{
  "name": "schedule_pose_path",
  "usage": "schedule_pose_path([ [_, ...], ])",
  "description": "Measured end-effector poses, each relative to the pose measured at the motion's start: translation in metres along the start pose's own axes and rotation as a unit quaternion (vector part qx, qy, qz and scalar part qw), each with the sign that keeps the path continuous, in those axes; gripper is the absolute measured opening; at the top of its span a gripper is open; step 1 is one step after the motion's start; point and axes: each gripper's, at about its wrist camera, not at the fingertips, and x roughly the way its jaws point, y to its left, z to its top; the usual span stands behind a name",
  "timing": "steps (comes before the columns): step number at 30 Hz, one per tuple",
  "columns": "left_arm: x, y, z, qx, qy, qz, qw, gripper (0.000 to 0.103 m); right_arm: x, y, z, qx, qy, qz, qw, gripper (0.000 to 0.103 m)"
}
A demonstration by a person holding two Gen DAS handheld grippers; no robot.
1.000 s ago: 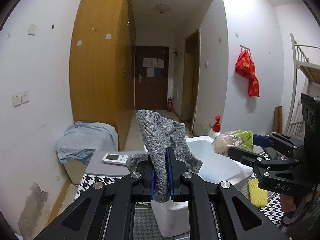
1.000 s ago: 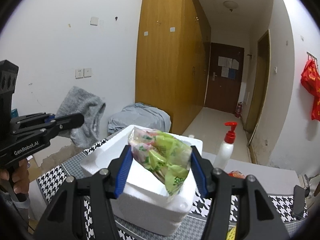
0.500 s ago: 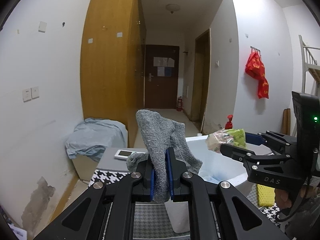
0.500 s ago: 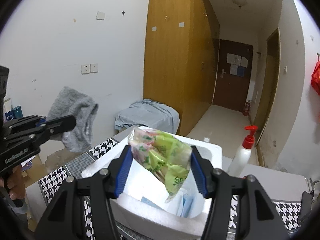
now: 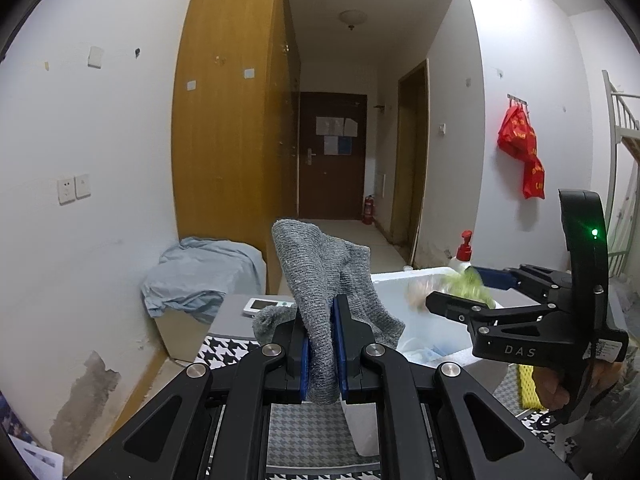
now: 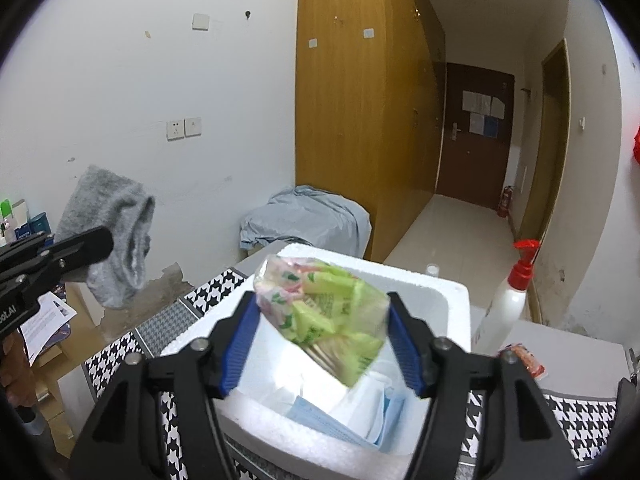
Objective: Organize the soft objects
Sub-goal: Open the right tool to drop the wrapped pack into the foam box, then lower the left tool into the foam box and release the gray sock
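My left gripper [image 5: 320, 320] is shut on a grey knitted cloth [image 5: 316, 264], which stands up from the pads and droops to both sides. In the right wrist view that cloth [image 6: 112, 232] hangs at the far left. My right gripper [image 6: 322, 320] is over a white foam box [image 6: 400, 272], and its jaws are opening. Between them is a clear bag of green and pink packets [image 6: 324, 316], blurred, tilted and loose from the blue pads. Blue face masks [image 6: 340, 416] lie in the box beneath it. In the left wrist view the right gripper [image 5: 460, 292] is at the right.
The box sits on a houndstooth tablecloth [image 6: 120, 356]. A white pump bottle with a red top [image 6: 508, 304] and a red packet [image 6: 528, 360] are right of the box. A white remote [image 5: 266, 305] lies behind it. A yellow foam net [image 5: 528, 384] is under the right hand.
The right gripper's jaws have spread wider and the bag, held firmly before, now looks blurred and tipped downward toward the box. The left gripper still holds the cloth, unmoved.
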Motion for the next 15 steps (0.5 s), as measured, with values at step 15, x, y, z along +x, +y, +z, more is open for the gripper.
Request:
schedule_pose_path([
  [15, 0.004, -0.003, 0.007, 0.006, 0.003, -0.018, 0.9998, 0.011, -0.021, -0.001, 0.0, -0.005, -0.014, -0.022, 1.0, 0.096],
])
